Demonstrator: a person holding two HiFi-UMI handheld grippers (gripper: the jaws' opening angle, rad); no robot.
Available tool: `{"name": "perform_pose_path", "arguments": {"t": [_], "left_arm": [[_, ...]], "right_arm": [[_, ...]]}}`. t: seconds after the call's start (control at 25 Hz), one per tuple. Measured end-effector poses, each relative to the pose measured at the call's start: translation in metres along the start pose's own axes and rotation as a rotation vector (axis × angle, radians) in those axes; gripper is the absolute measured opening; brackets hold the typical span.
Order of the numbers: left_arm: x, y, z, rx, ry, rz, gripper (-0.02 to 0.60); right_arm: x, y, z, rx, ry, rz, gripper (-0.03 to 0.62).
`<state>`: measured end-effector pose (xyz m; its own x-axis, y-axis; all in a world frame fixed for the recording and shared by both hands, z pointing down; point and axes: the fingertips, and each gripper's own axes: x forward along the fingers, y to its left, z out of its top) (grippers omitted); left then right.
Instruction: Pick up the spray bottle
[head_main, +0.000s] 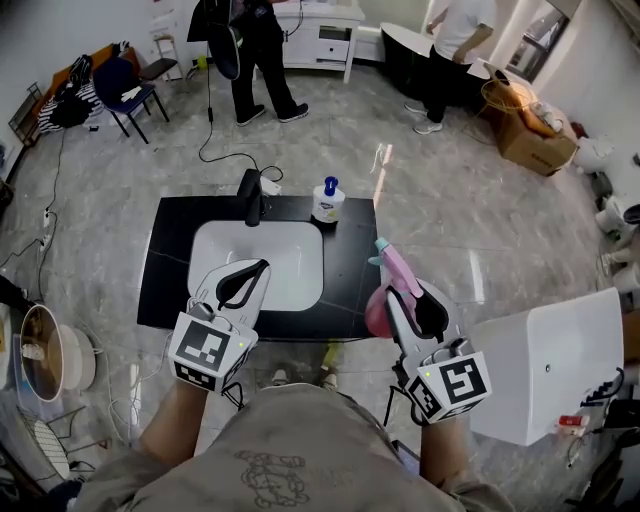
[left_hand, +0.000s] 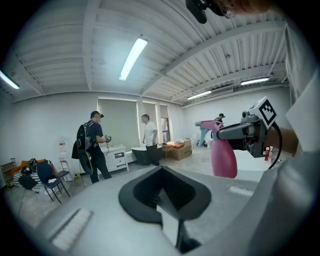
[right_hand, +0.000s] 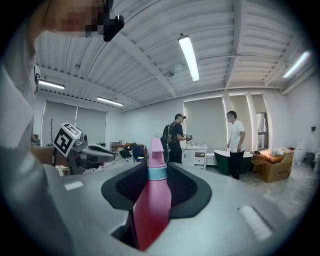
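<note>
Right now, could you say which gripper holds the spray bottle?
The right gripper, shut on the pink spray bottle; the left gripper is empty.

A pink spray bottle (head_main: 379, 308) with a teal collar and a pink trigger head stood upright in mid-air, its body gripped between the jaws of the right gripper (right_hand: 159, 187), near the front right corner of the black counter (head_main: 163, 262).

Pink spray bottle (head_main: 380, 302) with teal collar; black countertop (head_main: 168, 270); white basin (head_main: 295, 262); grey marbled floor (head_main: 450, 235).
</note>
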<state>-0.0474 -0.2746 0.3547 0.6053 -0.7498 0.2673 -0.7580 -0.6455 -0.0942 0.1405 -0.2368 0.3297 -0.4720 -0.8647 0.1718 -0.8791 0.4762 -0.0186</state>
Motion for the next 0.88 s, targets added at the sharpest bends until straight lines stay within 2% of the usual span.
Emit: {"name": "perform_pose_path", "arguments": {"t": [0.32, 0.56, 0.88], "left_arm": [[0.010, -0.014, -0.027, -0.006, 0.061, -0.028, 0.000], [0.013, -0.020, -0.044, -0.022, 0.117, -0.033, 0.000], [0.014, -0.025, -0.042, -0.023, 0.112, -0.038, 0.000]], "right_arm": [[0.000, -0.003, -0.031, 0.027, 0.058, -0.017, 0.160], [0.000, 0.000, -0.046, 0.026, 0.099, 0.002, 0.160], [-0.001, -0.002, -0.050, 0.032, 0.112, 0.003, 0.160]]}}
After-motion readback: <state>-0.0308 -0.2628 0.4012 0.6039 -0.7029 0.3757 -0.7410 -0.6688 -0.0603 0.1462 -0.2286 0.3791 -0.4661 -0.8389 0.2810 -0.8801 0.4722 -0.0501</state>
